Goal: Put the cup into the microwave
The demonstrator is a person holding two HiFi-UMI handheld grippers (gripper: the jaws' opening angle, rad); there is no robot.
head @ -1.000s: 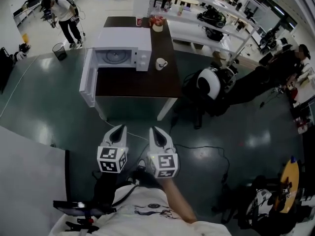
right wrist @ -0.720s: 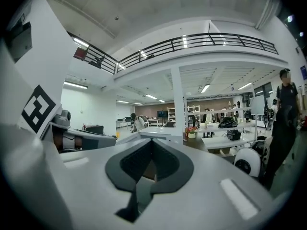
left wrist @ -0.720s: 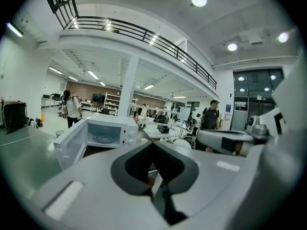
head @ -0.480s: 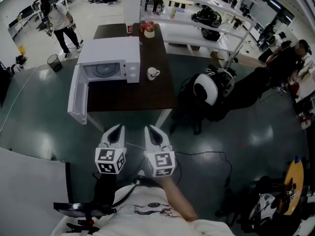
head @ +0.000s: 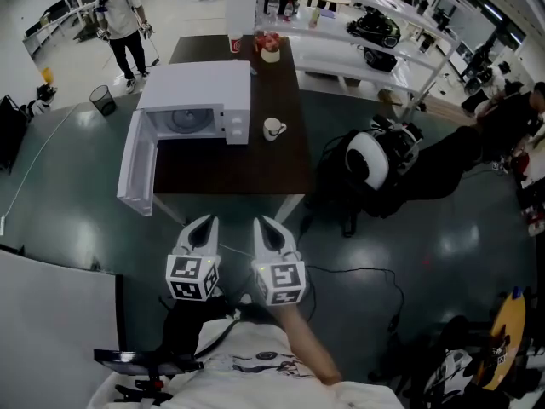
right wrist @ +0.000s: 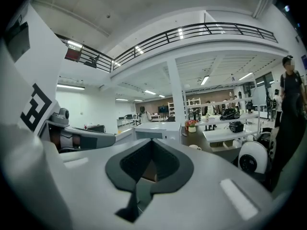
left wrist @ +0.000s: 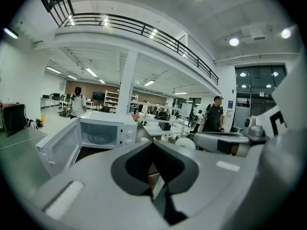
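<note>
Glossy dark green flooring (head: 68, 203) is recorded across an open workshop hall. The left gripper (head: 205, 224) is held with its 2 jaws closed tip to tip, and nothing is clamped between them. The right gripper (head: 263, 226) is likewise found closed, with nothing held. Both are carried side by side, close but apart, low in the head view, and are pointed toward 12 o'clock.

A dark brown table (head: 255, 160) is noted at 12 o'clock of the grippers, well apart from them. A white microwave (head: 204, 79) is seated on its left half. Its door (head: 136, 164) is swung fully open toward 7 o'clock, past the table edge, and the turntable (head: 185, 120) is exposed inside. The cup (head: 272, 128), white with a handle, is stood upright on the table at 3 o'clock of the microwave, just beside it and outside the cavity.

A red can (head: 235, 45) and a flower pot (head: 271, 51) are noted at the table's far end, at 12 o'clock of the cup. White shelving (head: 366, 54) is seen at 2 o'clock of the cup, and a round white object (head: 366, 156) at 4 o'clock, well apart. A person (head: 126, 24) is stood at 11 o'clock of the microwave, with a bin (head: 103, 99) near.
</note>
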